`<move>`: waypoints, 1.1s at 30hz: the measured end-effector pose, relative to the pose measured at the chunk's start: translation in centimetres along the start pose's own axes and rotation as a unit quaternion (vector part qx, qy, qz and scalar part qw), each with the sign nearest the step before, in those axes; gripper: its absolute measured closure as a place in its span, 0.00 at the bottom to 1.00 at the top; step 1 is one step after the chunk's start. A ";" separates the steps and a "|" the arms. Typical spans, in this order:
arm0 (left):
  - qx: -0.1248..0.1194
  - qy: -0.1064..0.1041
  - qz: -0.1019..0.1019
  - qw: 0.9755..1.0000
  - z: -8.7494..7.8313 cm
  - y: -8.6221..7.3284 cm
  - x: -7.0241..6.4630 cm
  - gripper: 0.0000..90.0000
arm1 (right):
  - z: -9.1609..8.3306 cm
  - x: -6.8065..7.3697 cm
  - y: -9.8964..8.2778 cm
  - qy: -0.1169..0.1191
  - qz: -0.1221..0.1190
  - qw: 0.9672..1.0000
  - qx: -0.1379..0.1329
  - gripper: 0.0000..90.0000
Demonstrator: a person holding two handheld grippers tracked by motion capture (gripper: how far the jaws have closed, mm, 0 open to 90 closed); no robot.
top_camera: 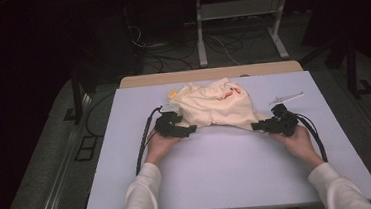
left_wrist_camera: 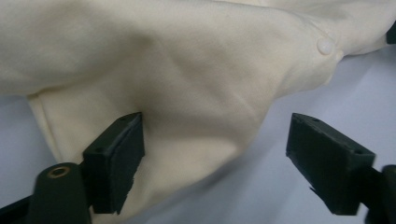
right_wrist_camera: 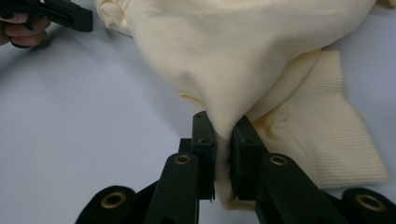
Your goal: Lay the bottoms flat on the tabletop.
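Cream sweatshirt (top_camera: 213, 105) lies bunched between both grippers; right gripper (right_wrist_camera: 223, 140) has its jaws clamped on a fold; left gripper (left_wrist_camera: 215, 154) stands with jaws apart astride the hem, unpinched.

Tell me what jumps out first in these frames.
A crumpled cream garment lies heaped at the far middle of the white table, with orange marks on its top. The right gripper pinches a fold of the cloth beside a ribbed cuff. The left gripper stands open at the garment's opposite edge, cloth lying between its jaws, a small button farther off.
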State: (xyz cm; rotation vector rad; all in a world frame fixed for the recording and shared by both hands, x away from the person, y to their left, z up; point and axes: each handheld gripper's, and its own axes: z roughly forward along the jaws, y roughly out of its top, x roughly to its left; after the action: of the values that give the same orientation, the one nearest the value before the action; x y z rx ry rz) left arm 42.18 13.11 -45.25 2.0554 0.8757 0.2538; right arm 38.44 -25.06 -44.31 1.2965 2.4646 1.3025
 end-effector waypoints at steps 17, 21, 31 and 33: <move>0.006 0.016 0.034 0.999 -0.3 1.0 -0.4 0.95 | -0.3 0.2 0.4 0.001 0.010 1.000 -0.015 0.91; 0.003 0.015 0.034 0.999 -1.0 1.6 -0.5 0.95 | -0.9 0.3 0.8 0.005 0.014 0.999 -0.030 0.91; 0.006 0.023 0.044 0.999 -3.5 4.0 -1.1 0.95 | -2.3 1.3 2.1 0.009 0.004 0.999 -0.050 0.91; 0.010 0.024 0.047 0.999 -4.2 4.9 -1.2 0.95 | -2.7 1.4 2.5 0.015 0.004 0.998 -0.057 0.91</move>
State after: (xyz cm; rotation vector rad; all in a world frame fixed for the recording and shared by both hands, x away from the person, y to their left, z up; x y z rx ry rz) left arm 41.72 13.14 -38.64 2.1187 0.8151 0.3487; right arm 38.09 -25.08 -40.37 1.2720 2.3666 1.4518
